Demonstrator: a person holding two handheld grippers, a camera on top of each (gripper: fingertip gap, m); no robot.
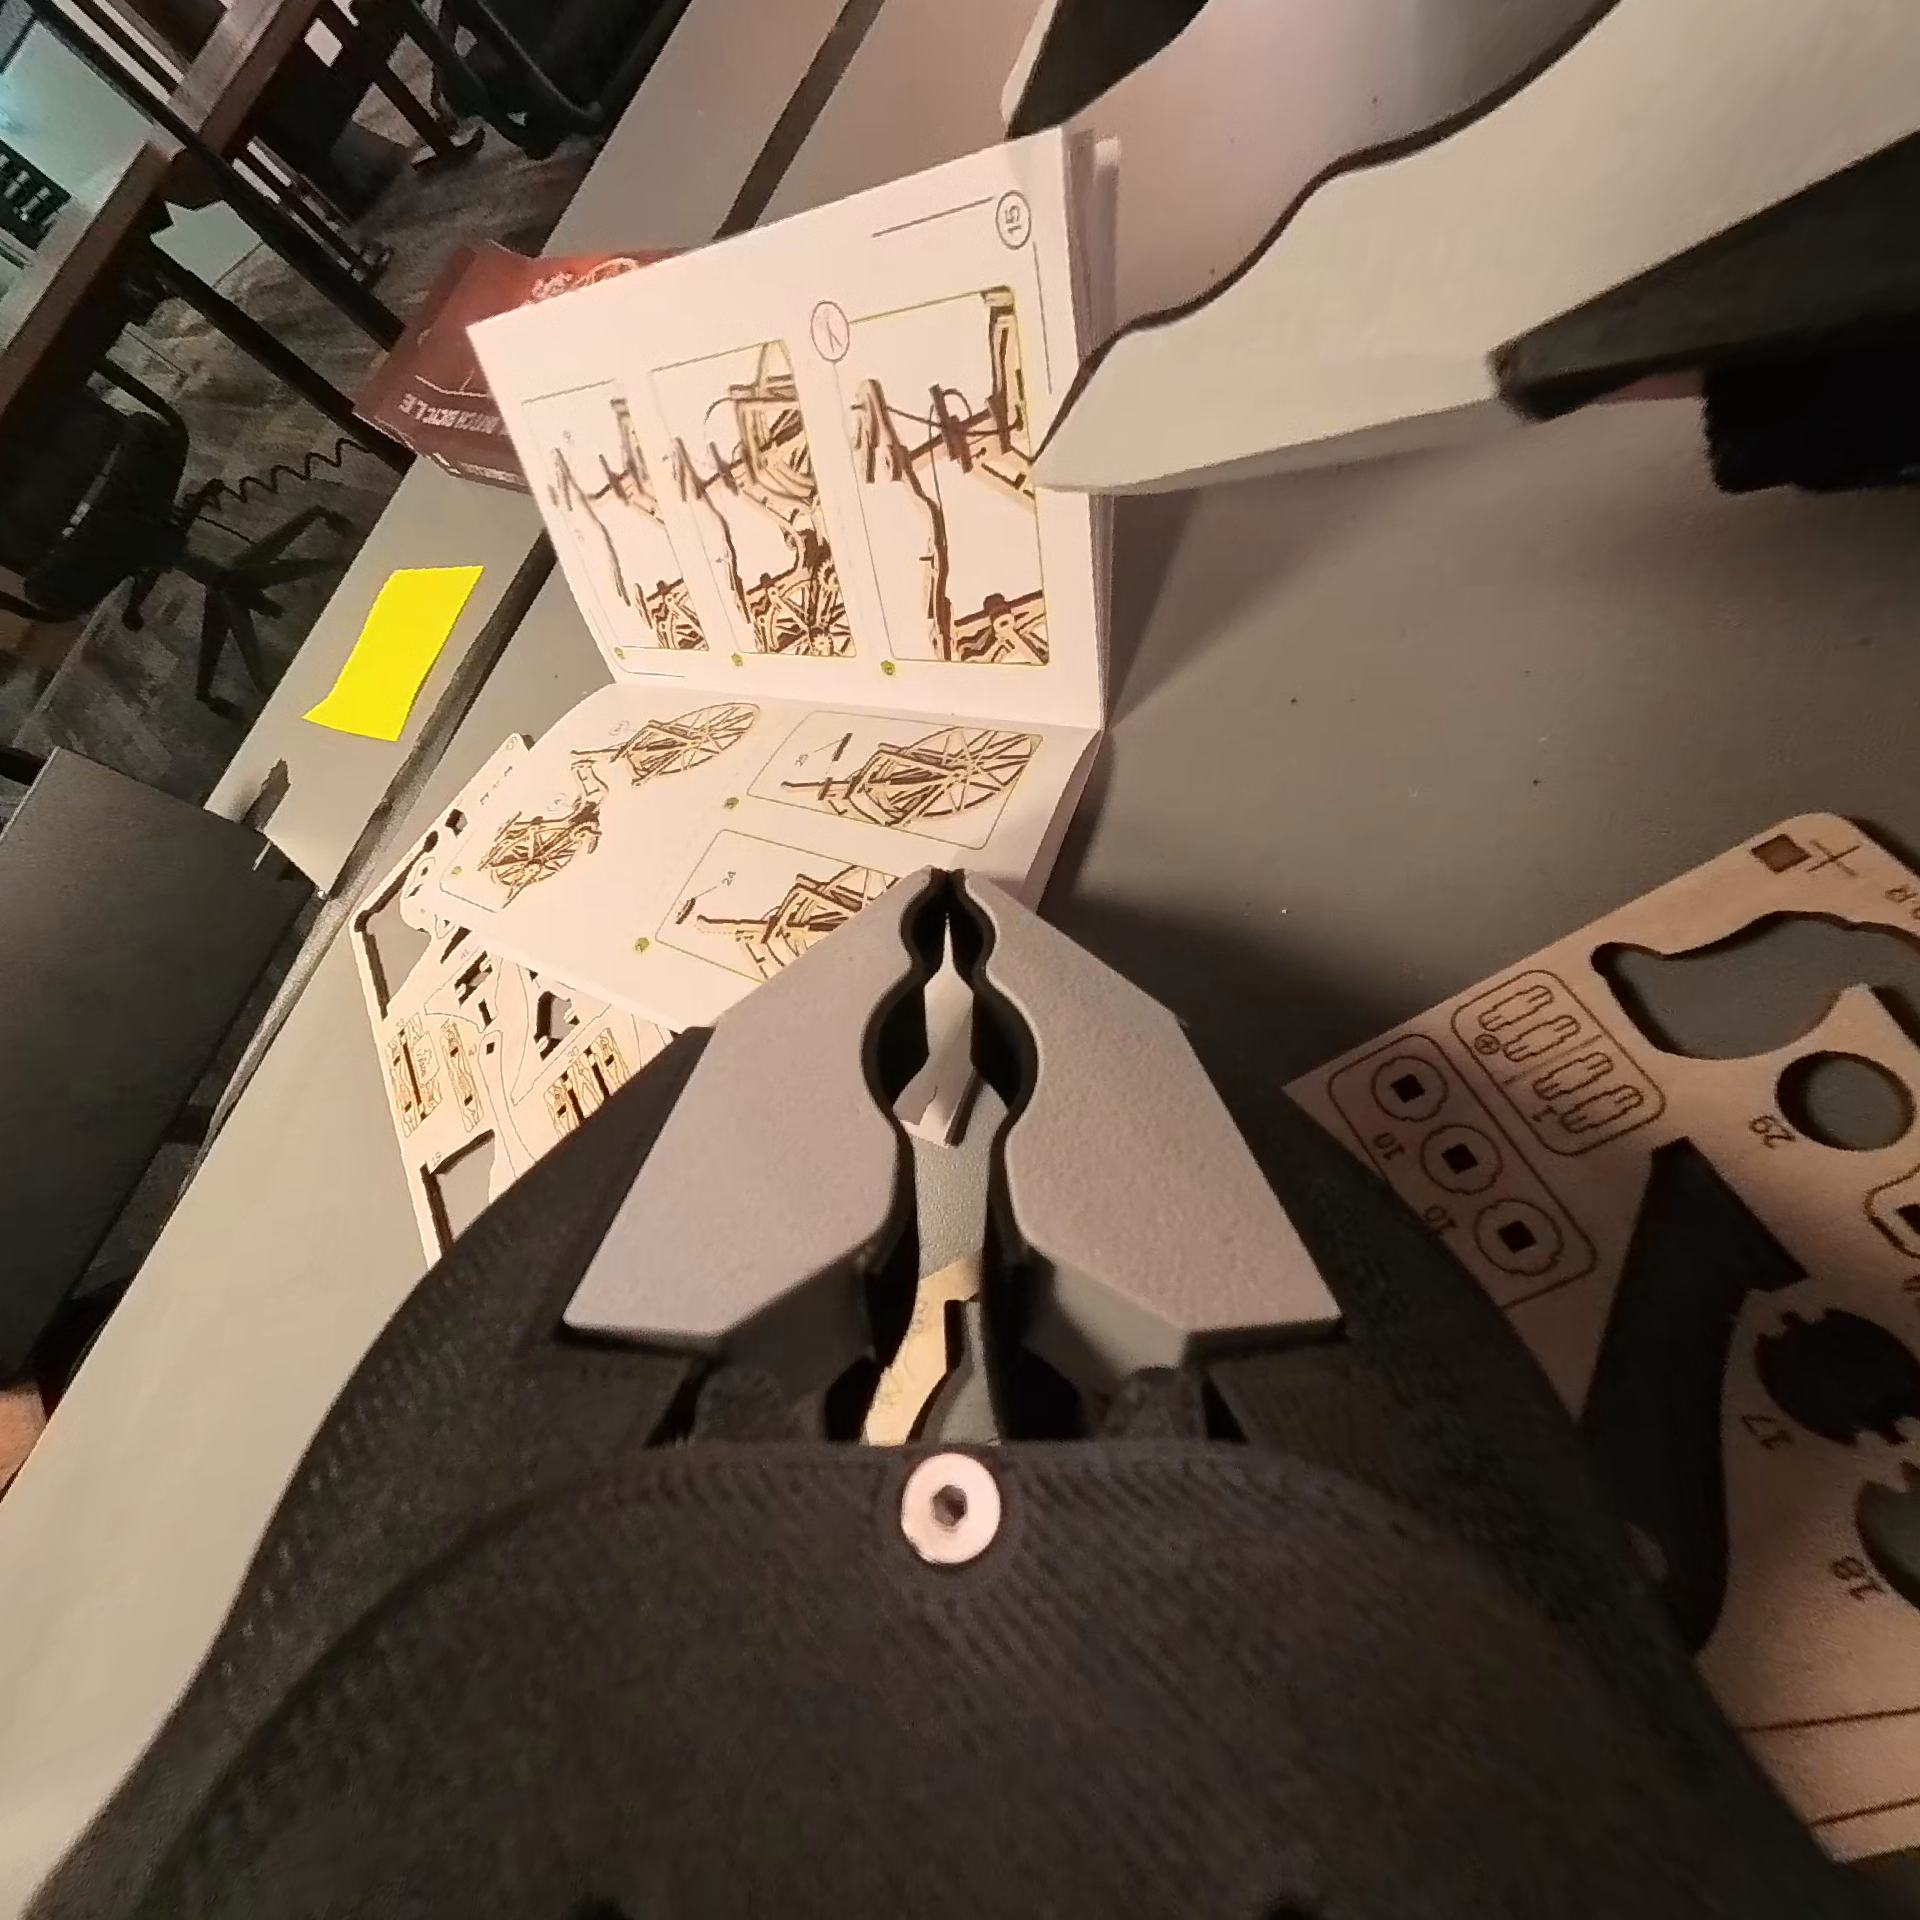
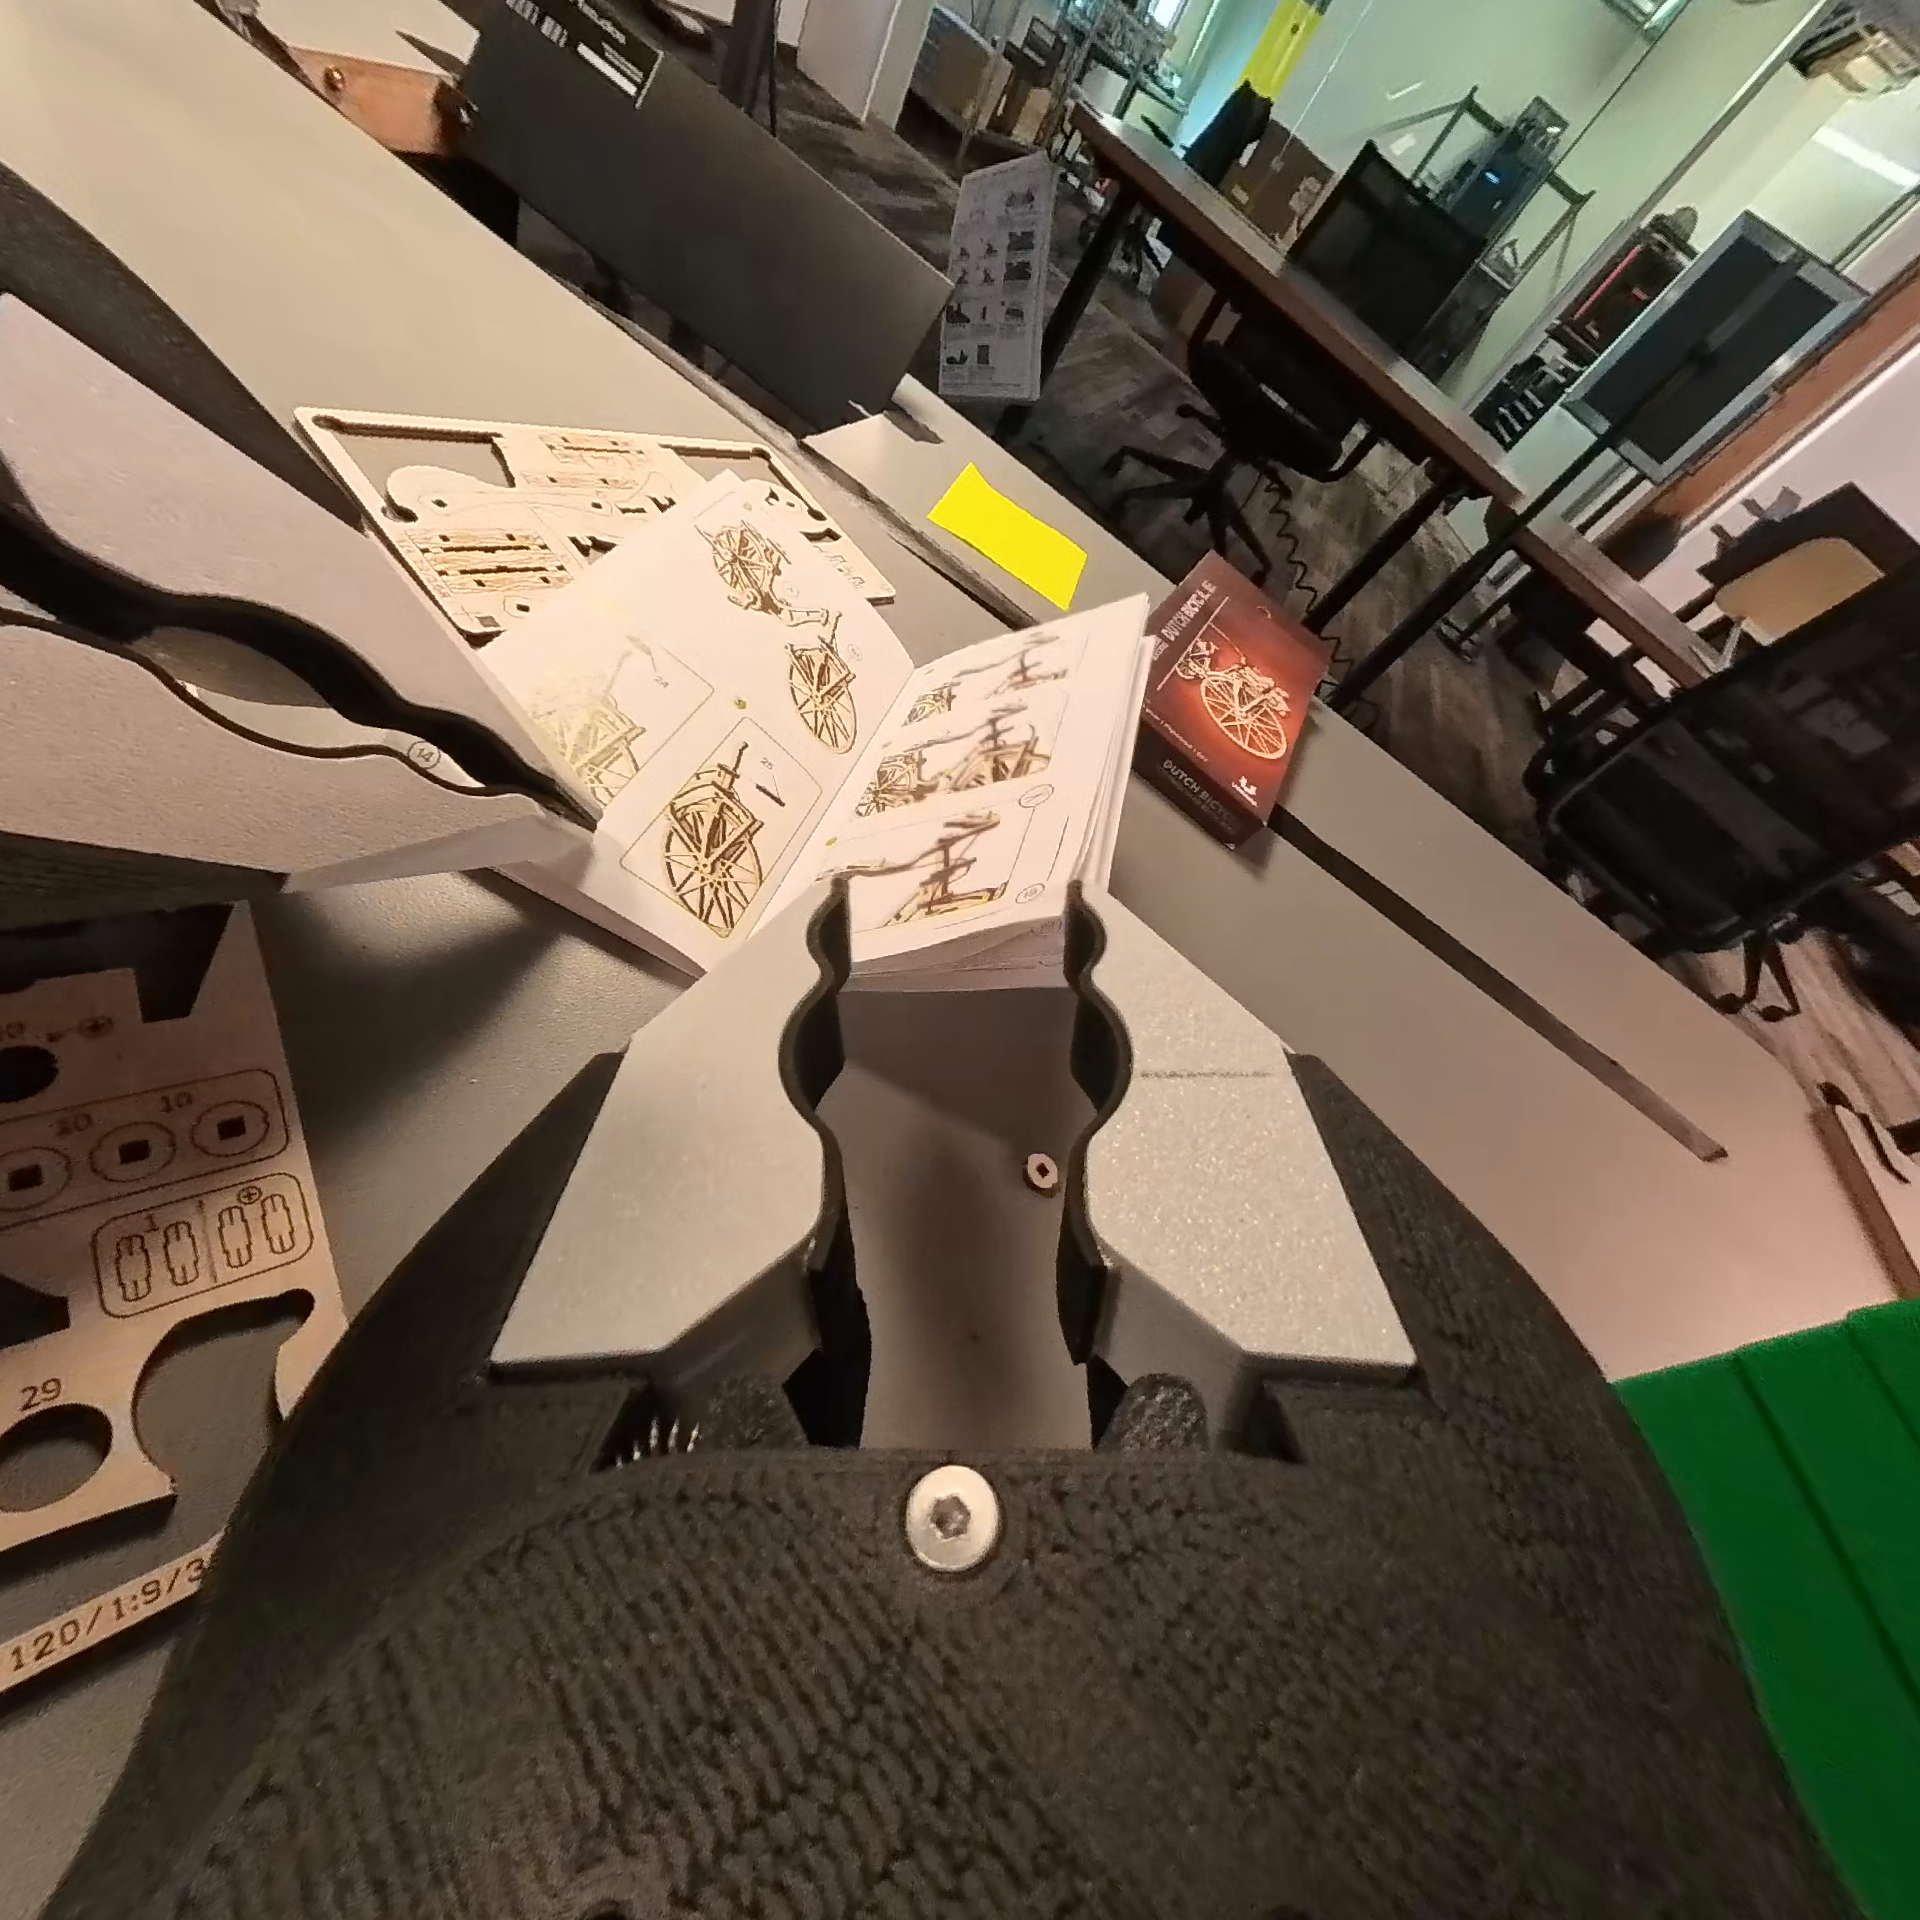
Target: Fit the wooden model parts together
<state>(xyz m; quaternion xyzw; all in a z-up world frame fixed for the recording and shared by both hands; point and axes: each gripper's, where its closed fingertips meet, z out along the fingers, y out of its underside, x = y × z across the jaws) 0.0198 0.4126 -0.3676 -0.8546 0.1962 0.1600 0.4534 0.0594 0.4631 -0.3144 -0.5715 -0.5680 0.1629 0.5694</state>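
My left gripper (image 1: 951,883) is shut on a small pale wooden part (image 1: 940,1049), a thin flat piece standing between the pads. It hovers over the grey table (image 1: 1403,675), in front of the open instruction booklet (image 1: 810,623). My right gripper (image 2: 956,904) is open and empty, low over the table. A tiny wooden disc with a square hole (image 2: 1042,1174) lies on the table between its fingers. A wooden parts sheet with cut-outs (image 1: 1662,1143) lies right of the left gripper, and it shows in the right wrist view (image 2: 135,1247). One right gripper finger (image 1: 1299,343) shows top right.
A second wooden parts sheet (image 2: 499,520) lies partly under the booklet (image 2: 831,748). The dark red kit box (image 2: 1226,696) and a yellow sticky note (image 2: 1008,530) sit near the table's far edge. A green object (image 2: 1787,1558) is at the right. Chairs and desks stand beyond. My right tips are roughly 25 cm from the green object (image 2: 1787,1558).
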